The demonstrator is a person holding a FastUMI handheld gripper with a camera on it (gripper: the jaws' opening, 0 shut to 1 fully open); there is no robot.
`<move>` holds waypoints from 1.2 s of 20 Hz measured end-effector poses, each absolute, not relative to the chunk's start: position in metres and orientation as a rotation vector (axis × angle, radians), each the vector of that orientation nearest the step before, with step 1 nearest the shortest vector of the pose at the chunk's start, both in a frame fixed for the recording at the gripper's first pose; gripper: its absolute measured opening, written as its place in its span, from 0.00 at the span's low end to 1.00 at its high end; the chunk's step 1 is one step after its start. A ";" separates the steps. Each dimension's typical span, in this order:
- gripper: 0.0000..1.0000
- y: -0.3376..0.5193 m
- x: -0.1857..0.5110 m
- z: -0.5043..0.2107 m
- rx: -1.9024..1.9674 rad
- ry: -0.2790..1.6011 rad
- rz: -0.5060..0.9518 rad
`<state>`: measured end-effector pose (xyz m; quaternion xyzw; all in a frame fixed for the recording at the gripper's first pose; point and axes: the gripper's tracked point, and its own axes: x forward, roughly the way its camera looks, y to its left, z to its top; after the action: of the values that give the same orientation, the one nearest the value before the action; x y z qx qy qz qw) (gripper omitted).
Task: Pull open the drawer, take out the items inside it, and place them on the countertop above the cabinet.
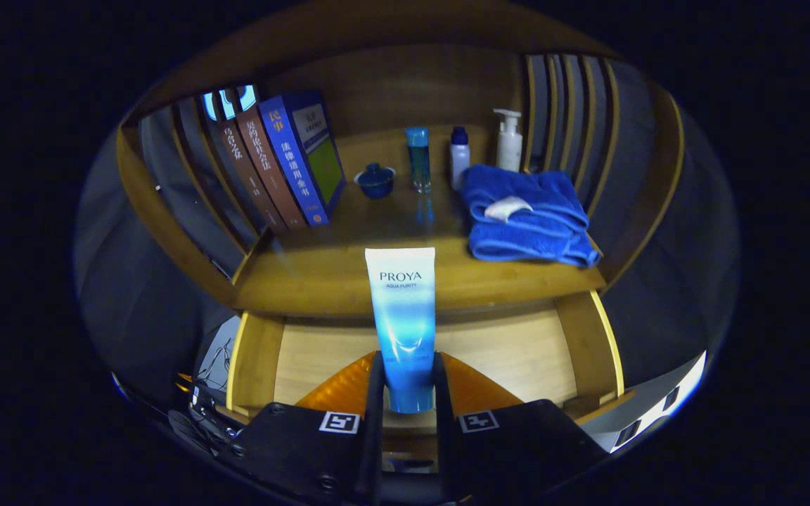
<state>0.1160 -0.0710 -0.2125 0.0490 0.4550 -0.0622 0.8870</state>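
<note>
A white-and-blue tube (pixel 403 316) stands upright between my fingers, cap end down. My gripper (pixel 405 383) is shut on the tube's lower part, holding it over the pulled-open wooden drawer (pixel 517 351). The drawer's bare wooden floor shows on both sides of the tube. Just beyond the tube's top lies the wooden countertop (pixel 320 270) of the cabinet.
On the countertop a row of books (pixel 285 165) leans at the left. A small blue lidded cup (pixel 375 180), a teal bottle (pixel 418 158), a small white bottle (pixel 459 156) and a pump bottle (pixel 509 139) stand at the back. A folded blue towel (pixel 524 214) lies at the right.
</note>
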 end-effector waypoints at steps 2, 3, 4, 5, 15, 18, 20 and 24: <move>0.36 -0.074 0.141 -0.213 0.091 0.941 -0.141; 0.36 -0.075 0.153 -0.214 0.089 0.941 -0.144; 0.36 -0.076 0.165 -0.218 0.086 0.946 -0.147; 0.36 -0.076 0.178 -0.222 0.090 0.952 -0.149; 0.43 -0.080 0.255 -0.277 0.118 1.008 -0.176; 0.73 -0.082 0.259 -0.280 0.119 0.981 -0.180; 0.98 -0.082 0.257 -0.269 0.125 0.970 -0.182; 0.99 -0.080 0.236 -0.254 0.139 0.947 -0.180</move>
<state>0.2365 -0.0802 -0.2545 0.0668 0.4550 -0.0863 0.8838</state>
